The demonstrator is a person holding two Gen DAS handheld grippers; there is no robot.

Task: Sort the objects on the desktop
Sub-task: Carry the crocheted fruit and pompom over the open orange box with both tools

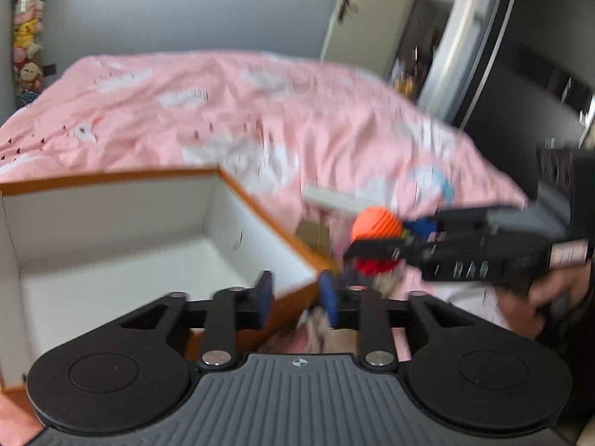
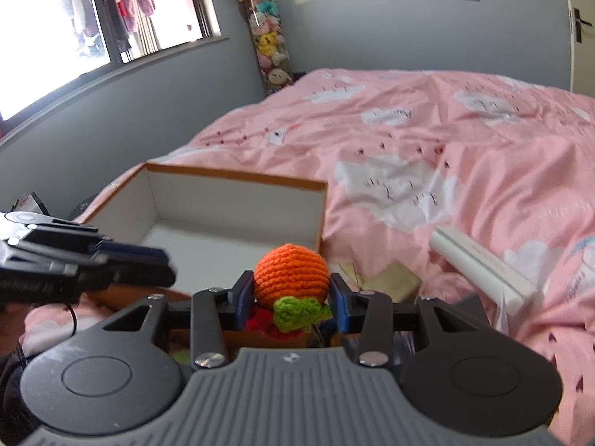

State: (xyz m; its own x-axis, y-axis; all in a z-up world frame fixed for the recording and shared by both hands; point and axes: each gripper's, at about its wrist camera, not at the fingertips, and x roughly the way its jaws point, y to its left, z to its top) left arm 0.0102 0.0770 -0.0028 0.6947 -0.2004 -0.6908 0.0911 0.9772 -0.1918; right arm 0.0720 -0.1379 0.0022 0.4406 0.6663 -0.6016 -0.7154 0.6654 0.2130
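A crocheted orange ball (image 2: 292, 273) with a green leaf and a red part beneath is gripped between the blue pads of my right gripper (image 2: 291, 286), just in front of the near right corner of an open orange-rimmed box (image 2: 230, 176) with a white inside. In the left wrist view the same ball (image 1: 375, 223) and right gripper (image 1: 372, 249) come in from the right. My left gripper (image 1: 296, 286) hovers over the box's (image 1: 111, 178) near right corner, jaws apart, nothing between them. The box looks bare inside.
Everything lies on a pink quilted bed (image 2: 446, 141). A long white box (image 2: 483, 267) and a tan card (image 2: 390, 278) lie right of the orange box. A tall tube of plush toys (image 2: 266, 44) stands at the wall, and a person's hand (image 1: 520, 304) holds the right gripper.
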